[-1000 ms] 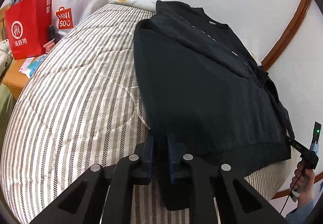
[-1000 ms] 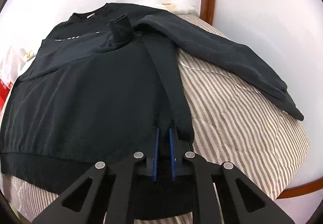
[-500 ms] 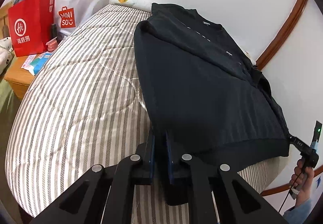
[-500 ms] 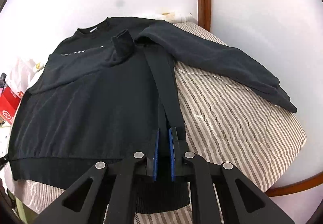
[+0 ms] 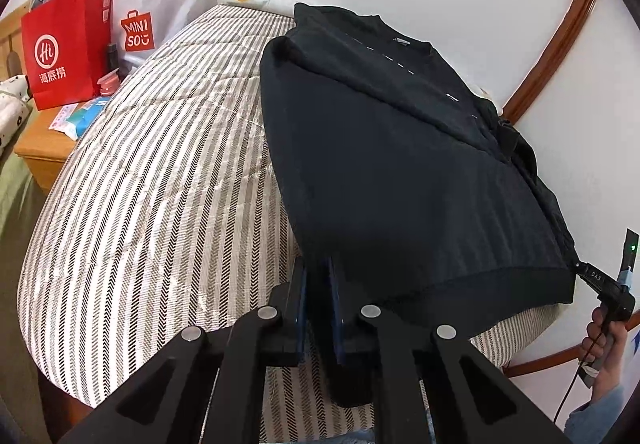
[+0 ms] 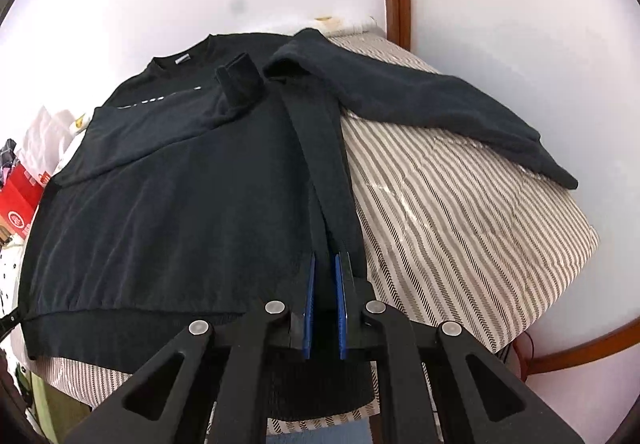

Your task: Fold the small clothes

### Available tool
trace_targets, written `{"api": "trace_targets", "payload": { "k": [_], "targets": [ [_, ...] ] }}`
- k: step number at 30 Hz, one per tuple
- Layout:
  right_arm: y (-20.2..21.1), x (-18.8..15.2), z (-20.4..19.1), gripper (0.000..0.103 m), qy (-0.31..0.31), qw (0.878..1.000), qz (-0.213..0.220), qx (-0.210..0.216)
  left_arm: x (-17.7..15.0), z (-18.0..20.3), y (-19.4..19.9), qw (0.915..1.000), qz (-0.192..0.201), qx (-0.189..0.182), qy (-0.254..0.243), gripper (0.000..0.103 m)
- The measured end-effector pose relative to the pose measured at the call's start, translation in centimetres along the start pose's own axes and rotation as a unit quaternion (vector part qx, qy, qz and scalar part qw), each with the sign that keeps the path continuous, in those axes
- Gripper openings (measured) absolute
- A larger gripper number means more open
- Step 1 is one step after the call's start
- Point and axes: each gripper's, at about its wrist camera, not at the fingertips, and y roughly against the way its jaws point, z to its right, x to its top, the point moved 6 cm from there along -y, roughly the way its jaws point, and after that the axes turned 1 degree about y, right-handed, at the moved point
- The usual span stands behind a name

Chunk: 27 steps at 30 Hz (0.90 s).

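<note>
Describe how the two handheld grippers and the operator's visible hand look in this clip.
Both the left gripper and right gripper have matte black angular linkage arms with silver round pivot bolts and blue-edged fingers. In the left view, the bare hand wears a light blue sleeve, a thin black cable trailing below.

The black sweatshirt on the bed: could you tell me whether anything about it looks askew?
Yes: on the black sweatshirt, one sleeve sprawls unfolded across the striped bedcover, while the other sleeve lies folded over the chest.

Black sweatshirt [image 6: 180, 203] lies on striped bed [image 5: 160, 183].
</note>
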Motion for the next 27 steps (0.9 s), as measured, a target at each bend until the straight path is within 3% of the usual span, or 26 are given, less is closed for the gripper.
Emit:
{"api": "trace_targets", "payload": {
  "k": [27],
  "targets": [
    [-0.4,-0.3,-0.3,0.010,0.005,1.000,-0.011,-0.009,-0.6,0.2,0.1,0.9999,-0.007,0.004,-0.012,0.011]
  ]
}}
